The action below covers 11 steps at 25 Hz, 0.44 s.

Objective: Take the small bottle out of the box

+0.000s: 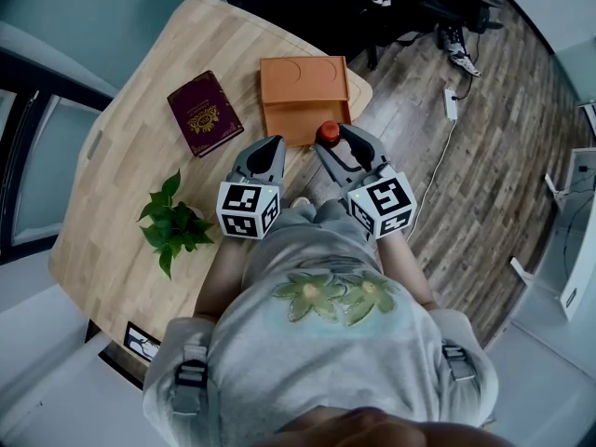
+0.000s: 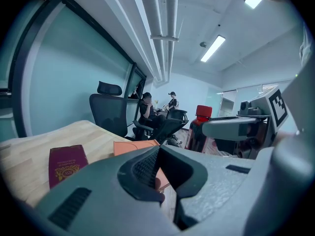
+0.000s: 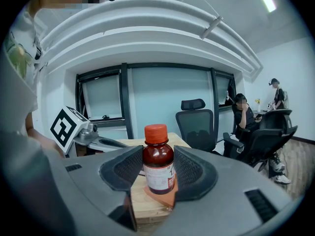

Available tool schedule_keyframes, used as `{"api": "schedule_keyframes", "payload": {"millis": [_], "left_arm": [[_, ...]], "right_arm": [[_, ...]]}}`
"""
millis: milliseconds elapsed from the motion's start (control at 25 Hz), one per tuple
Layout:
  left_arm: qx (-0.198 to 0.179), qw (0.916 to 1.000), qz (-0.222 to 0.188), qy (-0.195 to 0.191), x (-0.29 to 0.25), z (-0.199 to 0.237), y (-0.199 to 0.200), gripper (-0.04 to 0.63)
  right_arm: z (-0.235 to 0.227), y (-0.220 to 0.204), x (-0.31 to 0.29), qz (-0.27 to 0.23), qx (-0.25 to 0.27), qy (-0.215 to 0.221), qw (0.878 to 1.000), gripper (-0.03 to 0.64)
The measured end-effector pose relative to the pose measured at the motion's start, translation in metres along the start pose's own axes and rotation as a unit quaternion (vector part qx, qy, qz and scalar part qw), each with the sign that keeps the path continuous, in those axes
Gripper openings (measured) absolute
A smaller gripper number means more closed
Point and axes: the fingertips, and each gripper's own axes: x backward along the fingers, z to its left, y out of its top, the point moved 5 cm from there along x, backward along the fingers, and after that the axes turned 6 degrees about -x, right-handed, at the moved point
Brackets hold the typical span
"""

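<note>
The small brown bottle (image 3: 158, 165), with a red cap and a white label, stands upright between the pads of my right gripper (image 3: 157, 157), which is shut on it. In the head view the bottle's red cap (image 1: 328, 131) shows at the near edge of the orange box (image 1: 303, 89), with the right gripper (image 1: 331, 142) around it. My left gripper (image 1: 272, 145) hovers just left of it, shut and holding nothing. The left gripper view shows its own jaws (image 2: 160, 154) closed together, with the bottle (image 2: 199, 128) to the right and the orange box (image 2: 132, 146) beyond.
A maroon book (image 1: 205, 112) lies left of the box on the wooden table (image 1: 121, 166). A small green plant (image 1: 173, 223) stands near the table's front left. Office chairs and seated people are in the background beyond the table.
</note>
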Motion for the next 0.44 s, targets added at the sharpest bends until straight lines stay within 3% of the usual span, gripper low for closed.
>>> {"api": "schedule_keyframes", "payload": {"millis": [440], "left_arm": [[0.001,1.0,-0.002,0.0,0.0013,0.0035,-0.002,0.003]], "right_arm": [[-0.001,-0.0024,-0.0016,0.003,0.002,-0.009,1.0,0.193]]}}
